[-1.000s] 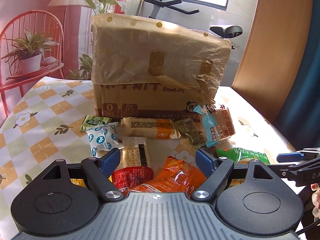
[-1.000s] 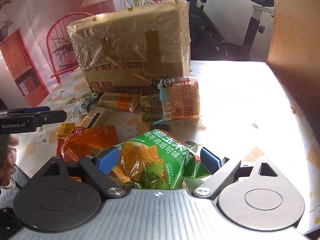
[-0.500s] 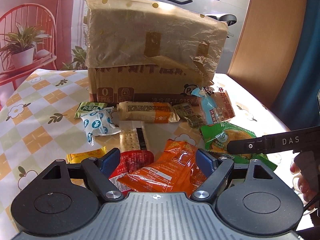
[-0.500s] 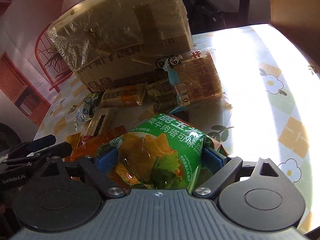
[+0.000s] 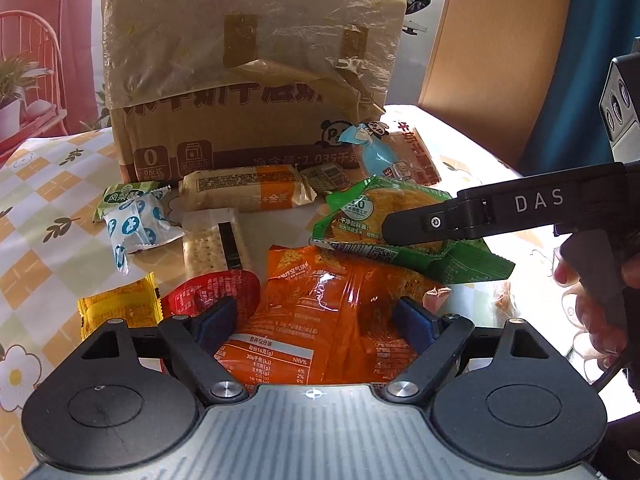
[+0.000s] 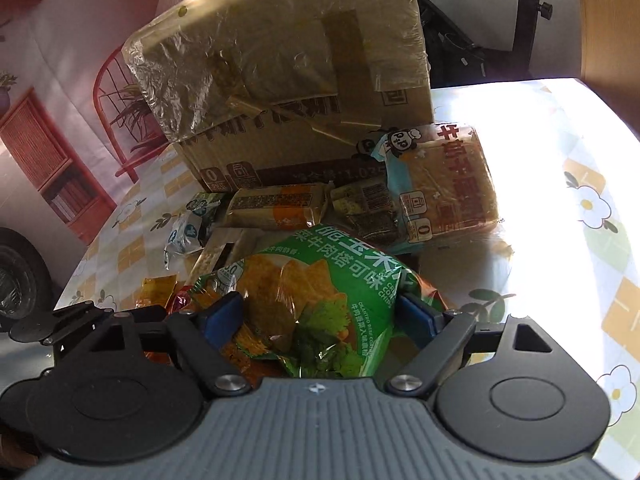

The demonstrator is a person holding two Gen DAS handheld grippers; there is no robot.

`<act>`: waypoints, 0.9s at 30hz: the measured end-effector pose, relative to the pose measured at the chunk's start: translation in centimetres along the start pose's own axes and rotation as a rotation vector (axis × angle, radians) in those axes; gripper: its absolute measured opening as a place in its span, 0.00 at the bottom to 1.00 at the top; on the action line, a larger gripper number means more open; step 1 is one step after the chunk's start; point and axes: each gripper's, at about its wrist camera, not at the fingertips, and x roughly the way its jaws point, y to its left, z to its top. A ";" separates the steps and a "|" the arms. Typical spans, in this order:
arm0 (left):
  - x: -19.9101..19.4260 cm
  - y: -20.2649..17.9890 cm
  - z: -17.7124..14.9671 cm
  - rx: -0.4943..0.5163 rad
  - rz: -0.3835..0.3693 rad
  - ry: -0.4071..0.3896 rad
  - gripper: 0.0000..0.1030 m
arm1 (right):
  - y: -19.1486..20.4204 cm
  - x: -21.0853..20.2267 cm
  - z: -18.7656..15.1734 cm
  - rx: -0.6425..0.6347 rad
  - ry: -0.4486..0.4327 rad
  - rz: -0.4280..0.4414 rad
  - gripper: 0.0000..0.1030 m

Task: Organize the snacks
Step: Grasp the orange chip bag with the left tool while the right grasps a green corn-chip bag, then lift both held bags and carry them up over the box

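A: Snacks lie heaped on the flowered tabletop (image 5: 36,216) in front of a big cardboard box (image 5: 248,80). Where are the grippers?

B: The left gripper (image 5: 316,320) hangs over the orange bag (image 5: 328,304), which lies between its jaws; they have just been opening and stand spread, not pressing it.

A: And the right?

B: The right gripper (image 6: 320,316) straddles the green chip bag (image 6: 320,280). Its jaws have just been closing, and whether the blue pads press the bag I cannot tell.

A: What surrounds them?

B: From the orange bag, a red packet (image 5: 208,292) at nine o'clock, a cracker pack (image 5: 216,240) at eleven, the green bag at one.
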 end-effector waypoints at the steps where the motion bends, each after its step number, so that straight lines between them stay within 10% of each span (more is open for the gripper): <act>1: 0.2 -0.1 -0.1 0.002 -0.009 0.004 0.87 | 0.0 0.0 0.0 -0.002 -0.001 0.002 0.83; 10: 0.2 -0.1 -0.7 0.005 -0.056 -0.008 0.65 | -0.1 -0.1 -0.1 0.006 -0.011 0.013 0.83; 27: -6.4 4.3 1.1 -0.186 0.178 -0.220 0.59 | -0.9 0.1 1.6 0.157 -0.033 -0.023 0.90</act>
